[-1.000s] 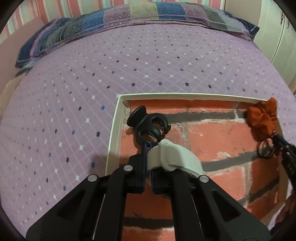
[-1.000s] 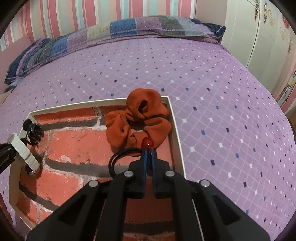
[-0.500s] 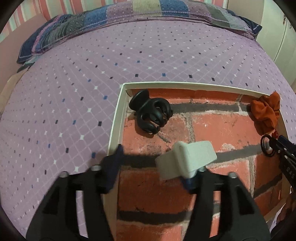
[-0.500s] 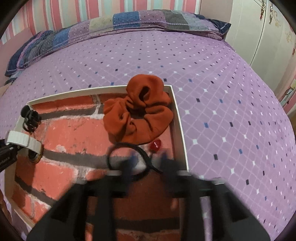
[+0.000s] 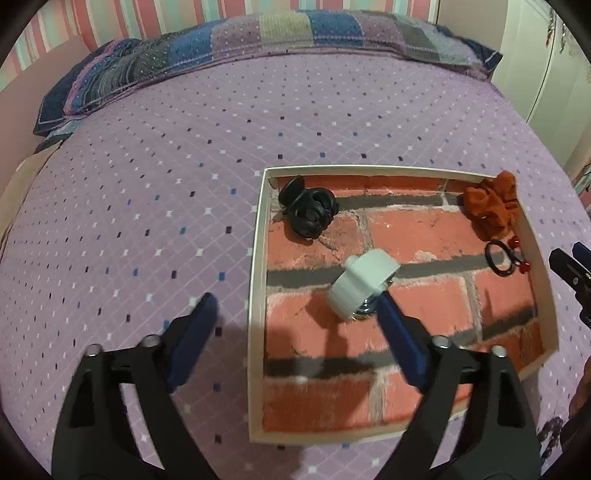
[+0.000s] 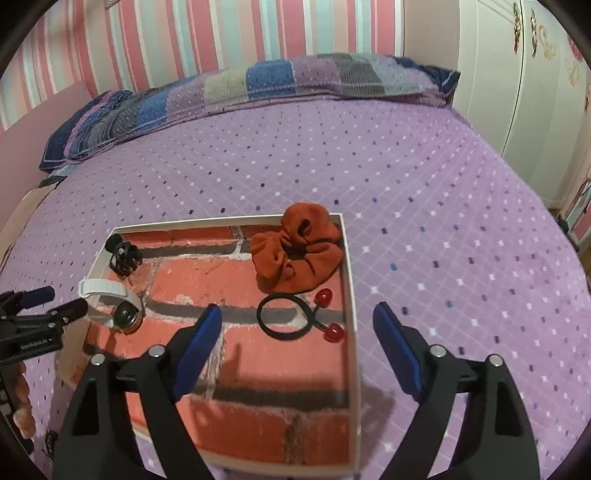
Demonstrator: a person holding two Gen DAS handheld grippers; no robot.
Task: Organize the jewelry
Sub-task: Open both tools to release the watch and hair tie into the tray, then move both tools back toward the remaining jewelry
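A shallow white-rimmed tray [image 5: 258, 236] [image 6: 349, 280] with a brick-pattern floor lies on the bed. In it lie a black hair claw [image 5: 308, 210] [image 6: 123, 254], a white-strapped watch [image 5: 364, 282] [image 6: 110, 301], an orange scrunchie [image 5: 489, 206] [image 6: 295, 258] and a black hair tie with red beads [image 5: 504, 256] [image 6: 284, 321]. My left gripper [image 5: 295, 304] is open and empty, its jaws astride the tray's left rim, just behind the watch. My right gripper [image 6: 297, 319] is open and empty, held above the tray's right rim behind the hair tie.
The tray rests on a purple diamond-pattern bedspread [image 5: 147, 192] [image 6: 443, 206]. Patchwork pillows [image 5: 258, 40] [image 6: 258, 85] line the far edge. A white wardrobe [image 6: 524, 74] stands on the right, a striped wall [image 6: 221, 33] behind.
Both grippers opened and pulled back. The left let go of the watch, the right let go of the beaded hair tie; both items now lie in the tray.
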